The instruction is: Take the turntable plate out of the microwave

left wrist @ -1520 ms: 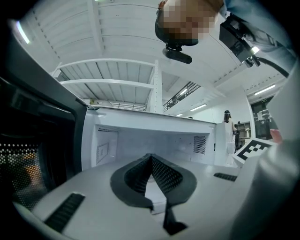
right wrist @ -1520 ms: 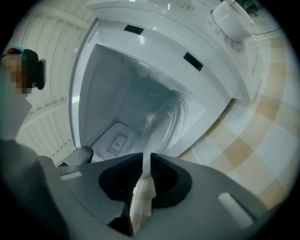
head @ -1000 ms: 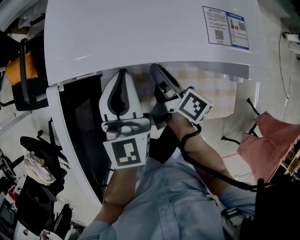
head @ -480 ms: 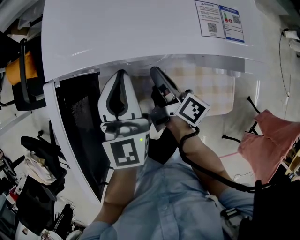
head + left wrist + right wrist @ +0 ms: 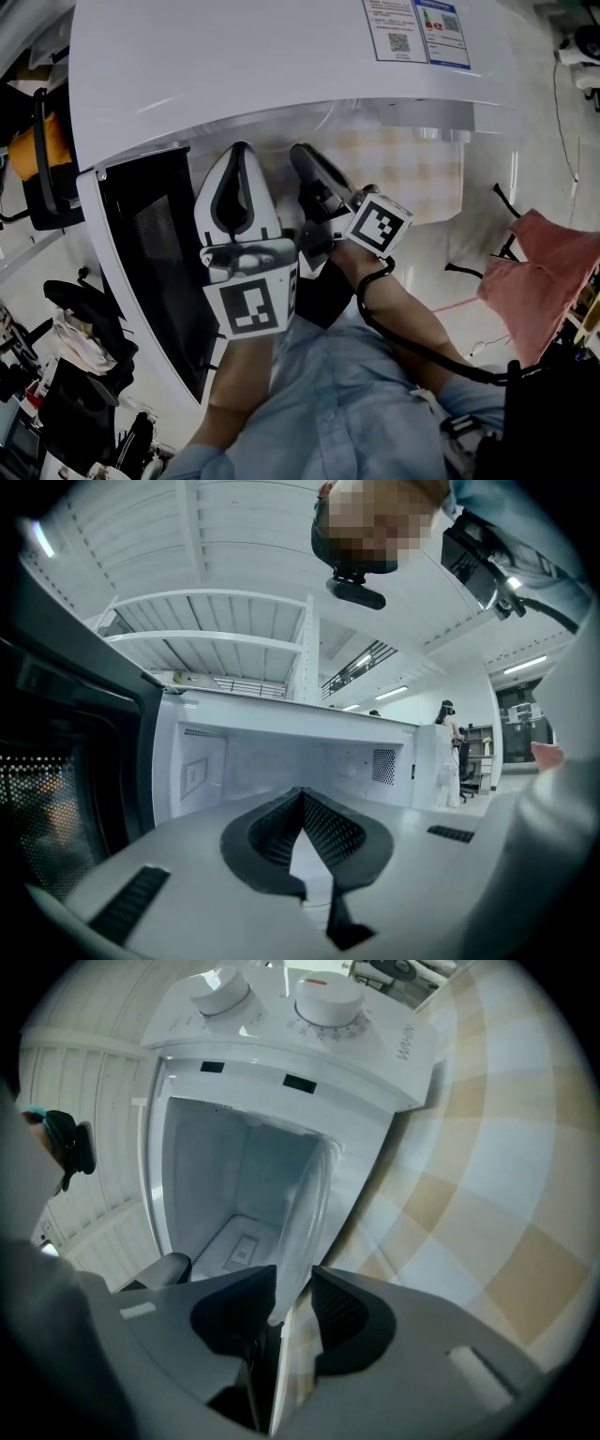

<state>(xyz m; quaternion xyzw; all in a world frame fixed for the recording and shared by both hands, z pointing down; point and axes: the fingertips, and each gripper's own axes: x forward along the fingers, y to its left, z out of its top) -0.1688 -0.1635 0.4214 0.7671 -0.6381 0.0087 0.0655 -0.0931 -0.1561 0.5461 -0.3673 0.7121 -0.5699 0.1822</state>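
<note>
**Two grippers at the open microwave, one on the plate**

Both grippers point into the white microwave point(image 5: 281, 75), whose dark mesh door point(image 5: 150, 262) stands swung open at the left. The right gripper point(image 5: 292, 1283) is rolled onto its side. Its own view therefore shows the oven turned, with the two control knobs point(image 5: 328, 999) uppermost and the checked tablecloth point(image 5: 487, 1194) down the right.

Between its dark ribbed pads point(image 5: 342, 1312) runs the rim of the clear glass turntable plate point(image 5: 311, 1208), seen edge-on. The near edge sits in the jaws at the mouth of the cavity, and the rest reaches back inside, low along the cavity floor. These jaws have just been opening a little. They stand narrow, and the glass fills the gap, with a pad lying against each face as far as that view shows.

The left gripper point(image 5: 302, 797) is just beside the right one, aimed into the white cavity point(image 5: 281, 757). Its jaws are closed tip to tip, gripping nothing.

In the head view the microwave's top hides the plate, and two printed stickers point(image 5: 412, 28) sit on that top near its far edge. A black cable point(image 5: 412, 342) trails back from the right gripper along the person's forearm. A pink cloth point(image 5: 544, 272) lies off to the right, well apart from the oven.
</note>
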